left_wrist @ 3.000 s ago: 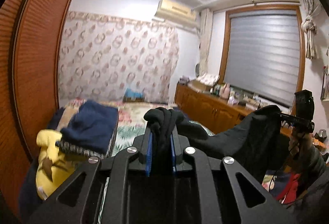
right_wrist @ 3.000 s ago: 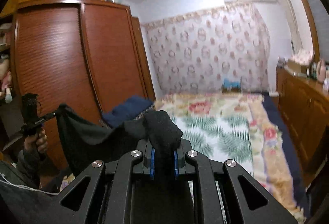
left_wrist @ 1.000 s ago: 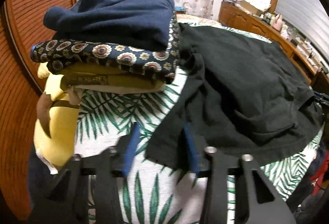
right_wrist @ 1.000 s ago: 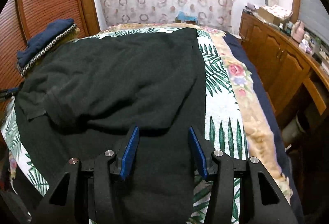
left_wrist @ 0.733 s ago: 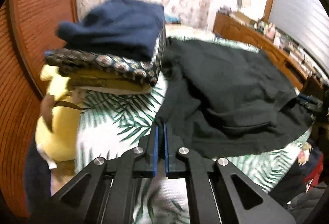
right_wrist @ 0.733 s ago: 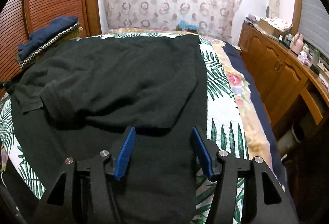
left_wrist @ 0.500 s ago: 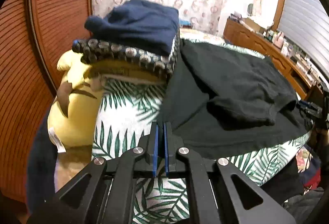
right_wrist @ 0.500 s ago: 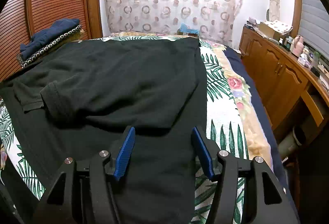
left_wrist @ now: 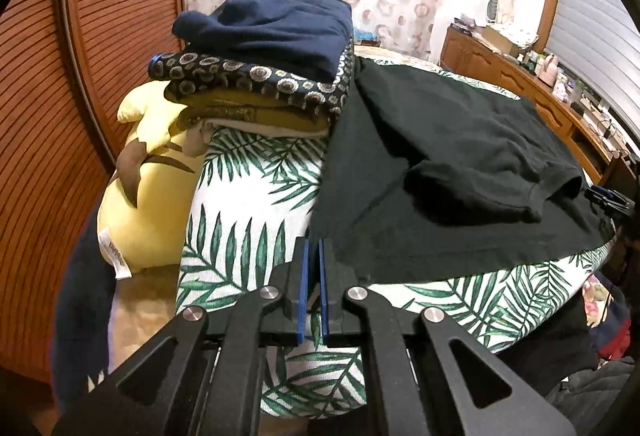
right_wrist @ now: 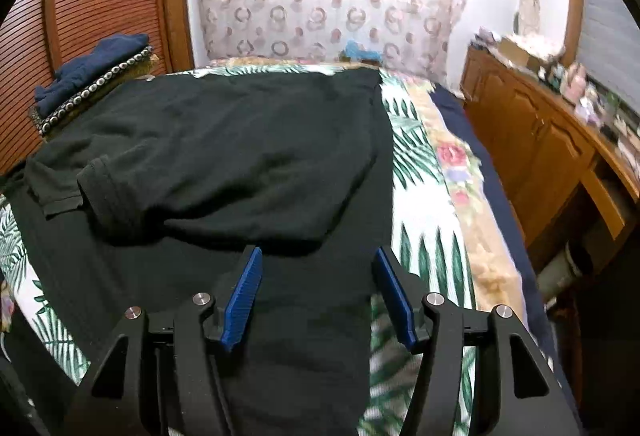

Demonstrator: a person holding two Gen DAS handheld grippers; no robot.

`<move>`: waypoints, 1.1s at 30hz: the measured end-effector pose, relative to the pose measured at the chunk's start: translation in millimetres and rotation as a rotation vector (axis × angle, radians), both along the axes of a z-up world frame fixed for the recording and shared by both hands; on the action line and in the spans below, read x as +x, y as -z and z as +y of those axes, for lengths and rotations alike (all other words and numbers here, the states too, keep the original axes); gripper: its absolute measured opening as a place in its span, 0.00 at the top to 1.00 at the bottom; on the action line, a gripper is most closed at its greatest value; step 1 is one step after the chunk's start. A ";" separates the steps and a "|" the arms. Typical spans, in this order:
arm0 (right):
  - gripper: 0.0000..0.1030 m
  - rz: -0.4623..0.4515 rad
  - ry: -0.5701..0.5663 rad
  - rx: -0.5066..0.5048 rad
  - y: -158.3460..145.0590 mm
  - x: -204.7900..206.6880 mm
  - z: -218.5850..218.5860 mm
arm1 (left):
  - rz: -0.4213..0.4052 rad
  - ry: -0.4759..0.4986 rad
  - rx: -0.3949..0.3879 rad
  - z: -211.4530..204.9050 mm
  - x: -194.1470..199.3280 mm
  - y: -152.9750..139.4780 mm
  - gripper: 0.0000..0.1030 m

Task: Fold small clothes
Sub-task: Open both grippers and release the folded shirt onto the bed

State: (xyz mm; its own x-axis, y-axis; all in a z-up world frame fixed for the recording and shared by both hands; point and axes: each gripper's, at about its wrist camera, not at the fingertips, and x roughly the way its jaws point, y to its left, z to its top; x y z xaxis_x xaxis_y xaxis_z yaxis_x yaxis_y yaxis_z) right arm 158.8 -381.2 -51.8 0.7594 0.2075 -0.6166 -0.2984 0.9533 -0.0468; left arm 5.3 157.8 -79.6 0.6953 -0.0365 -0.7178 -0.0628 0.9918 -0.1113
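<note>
A black polo shirt (right_wrist: pixel 248 156) lies spread on the bed, its near part folded over itself, with a sleeve (right_wrist: pixel 100 188) at the left. It also shows in the left wrist view (left_wrist: pixel 448 164). My right gripper (right_wrist: pixel 316 268) is open and empty, just above the shirt's near fold. My left gripper (left_wrist: pixel 314 248) is shut with nothing between its blue pads, at the shirt's near left corner over the palm-leaf bedcover (left_wrist: pixel 248 212).
A stack of folded clothes (left_wrist: pixel 272 52) topped by a navy garment sits at the bed's left, also seen in the right wrist view (right_wrist: pixel 88 76). A yellow plush toy (left_wrist: pixel 144 196) leans beside the bed. A wooden wardrobe (left_wrist: pixel 80 36) stands left, a wooden dresser (right_wrist: pixel 540 140) right.
Both grippers carried the shirt down onto the bed and let it go. My left gripper then shut empty and drew back. My right gripper stayed open and lifted slightly.
</note>
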 end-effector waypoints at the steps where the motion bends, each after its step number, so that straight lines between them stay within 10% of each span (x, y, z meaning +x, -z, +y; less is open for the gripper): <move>1: 0.42 0.012 0.008 0.010 -0.8 -1.6 -2.6 | -0.005 0.000 0.001 -0.5 -1.0 -0.5 0.95; 7: 0.42 0.032 0.018 0.038 -6.9 -17.3 -12.4 | -0.080 0.002 0.002 -7.7 -5.9 -16.2 0.94; 14: 0.42 0.007 -0.012 0.101 -23.9 -21.6 -7.0 | -0.152 0.033 0.010 -23.9 0.8 -36.0 0.31; 33: 0.48 0.069 -0.019 0.149 -23.2 13.2 15.6 | -0.115 0.119 -0.051 -65.9 63.4 -24.8 0.40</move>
